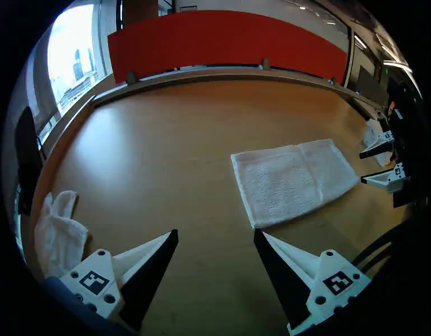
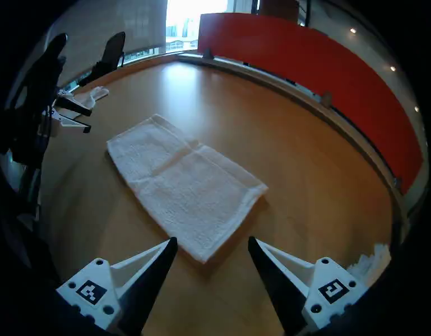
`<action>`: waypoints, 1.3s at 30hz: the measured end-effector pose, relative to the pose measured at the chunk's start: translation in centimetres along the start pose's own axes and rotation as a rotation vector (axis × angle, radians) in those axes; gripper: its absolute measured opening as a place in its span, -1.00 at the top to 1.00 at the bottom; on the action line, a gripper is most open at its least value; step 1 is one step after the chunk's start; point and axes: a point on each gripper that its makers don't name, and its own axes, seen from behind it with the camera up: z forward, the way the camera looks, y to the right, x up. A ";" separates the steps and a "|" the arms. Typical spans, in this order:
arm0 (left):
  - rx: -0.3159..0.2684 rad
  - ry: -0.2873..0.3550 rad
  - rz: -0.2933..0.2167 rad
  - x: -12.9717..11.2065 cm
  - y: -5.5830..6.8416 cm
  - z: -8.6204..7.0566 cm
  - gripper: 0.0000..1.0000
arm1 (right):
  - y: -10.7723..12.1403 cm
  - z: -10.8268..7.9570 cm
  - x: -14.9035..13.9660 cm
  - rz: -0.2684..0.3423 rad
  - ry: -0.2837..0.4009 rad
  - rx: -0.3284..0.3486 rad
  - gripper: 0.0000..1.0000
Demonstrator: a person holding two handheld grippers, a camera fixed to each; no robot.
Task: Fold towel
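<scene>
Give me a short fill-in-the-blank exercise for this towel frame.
1. The towel lying flat on the wooden table is ____ in colour.
2. The right gripper holds nothing; its jaws are ____.
3. The panel along the table's far edge is ____.
Missing words: white; open; red.

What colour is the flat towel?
The towel is white; the right gripper view shows it best.

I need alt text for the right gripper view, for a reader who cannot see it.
A white towel lies on a wooden table just ahead of the open right gripper. The left gripper is at far left, near a crumpled white cloth; a red panel lines the table's edge.
</scene>
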 end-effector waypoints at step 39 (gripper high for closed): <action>0.044 0.028 -0.074 -2.7 -2.4 -2.5 -1.00 | -1.1 1.0 -3.3 -0.026 -0.123 0.088 0.49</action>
